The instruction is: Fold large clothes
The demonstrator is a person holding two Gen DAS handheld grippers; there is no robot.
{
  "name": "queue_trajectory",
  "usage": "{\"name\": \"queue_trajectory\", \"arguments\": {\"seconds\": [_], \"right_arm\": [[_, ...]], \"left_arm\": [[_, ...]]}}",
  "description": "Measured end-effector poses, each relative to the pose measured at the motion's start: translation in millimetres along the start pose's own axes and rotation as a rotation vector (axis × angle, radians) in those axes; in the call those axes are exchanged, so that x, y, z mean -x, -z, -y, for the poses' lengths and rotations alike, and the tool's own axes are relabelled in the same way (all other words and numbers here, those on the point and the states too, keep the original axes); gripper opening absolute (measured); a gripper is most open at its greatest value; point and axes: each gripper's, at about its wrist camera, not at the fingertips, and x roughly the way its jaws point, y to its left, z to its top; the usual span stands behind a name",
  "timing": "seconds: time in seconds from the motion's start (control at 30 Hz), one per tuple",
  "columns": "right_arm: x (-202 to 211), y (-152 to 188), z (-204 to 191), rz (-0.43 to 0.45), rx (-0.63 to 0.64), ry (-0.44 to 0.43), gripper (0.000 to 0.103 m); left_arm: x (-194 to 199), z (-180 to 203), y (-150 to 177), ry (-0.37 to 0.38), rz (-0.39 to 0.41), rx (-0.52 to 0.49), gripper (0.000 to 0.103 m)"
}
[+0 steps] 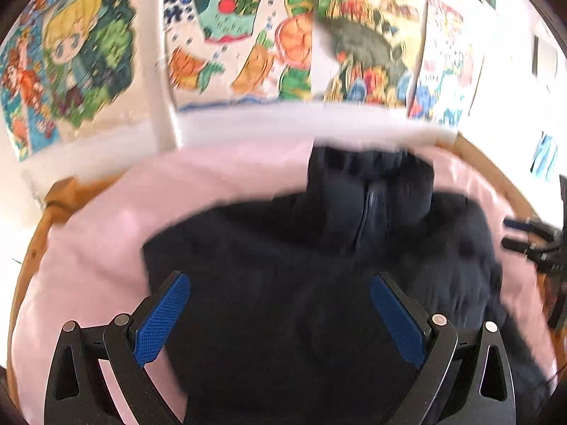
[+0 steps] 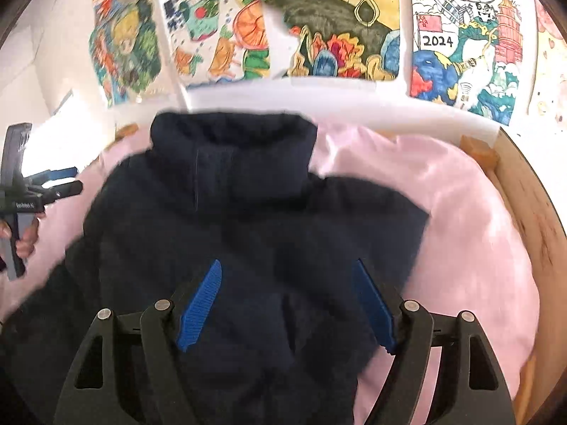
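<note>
Leftmost in the right wrist view, a person's hand (image 2: 24, 239) holds the left gripper (image 2: 65, 180) by its grey handle, out over the edge of the pink sheet (image 2: 460, 219); from this side its fingers point inward toward the dark navy jacket (image 2: 248, 219), and in the left wrist view its blue pads (image 1: 161, 318) stand wide apart above the jacket with only air between them, pressing on nothing. Across the middle, the jacket lies spread on the pink sheet with its high collar (image 2: 234, 138) toward the wall, collar standing up and the zip line running down from it; both views are blurred, so finer folds cannot be told. Behind it, a white ledge (image 2: 319, 99) runs along the wall, hung with colourful drawings (image 2: 333, 28), one marked 2024. Further right, the right gripper (image 2: 287, 304) hovers over the jacket's lower body with its jaws parted and nothing clamped between them; its black fingers show at the right edge of the left wrist view. Rightmost, the wooden frame (image 2: 531, 212) curves round the sheet's edge
</note>
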Motion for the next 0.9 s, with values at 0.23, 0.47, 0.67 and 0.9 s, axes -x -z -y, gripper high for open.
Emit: {"name": "queue_trajectory", "arguments": {"seconds": [0.23, 0.47, 0.67, 0.9], "right_arm": [[-76.2, -33.2, 12.4, 0.013, -0.193, -0.018, 0.071], [-123.2, -64.5, 17.8, 0.090, -0.330, -0.023, 0.057], [-132.2, -66.6, 8.9, 0.112, -0.366, -0.037, 0.018], [-61.6, -41.9, -5.3, 0.156, -0.230, -0.068, 0.012]], "left_arm": [[-59.9, 13.5, -35.3, 0.044, 0.028, 0.142, 0.101], [-83.5, 15.5, -48.7, 0.029, 0.014, 0.152, 0.042], [-70.3, 20.1, -47.7, 0.065, 0.047, 0.145, 0.006], [-1.8, 14.4, -19.6, 0.091, 0.103, 0.110, 0.005]]}}
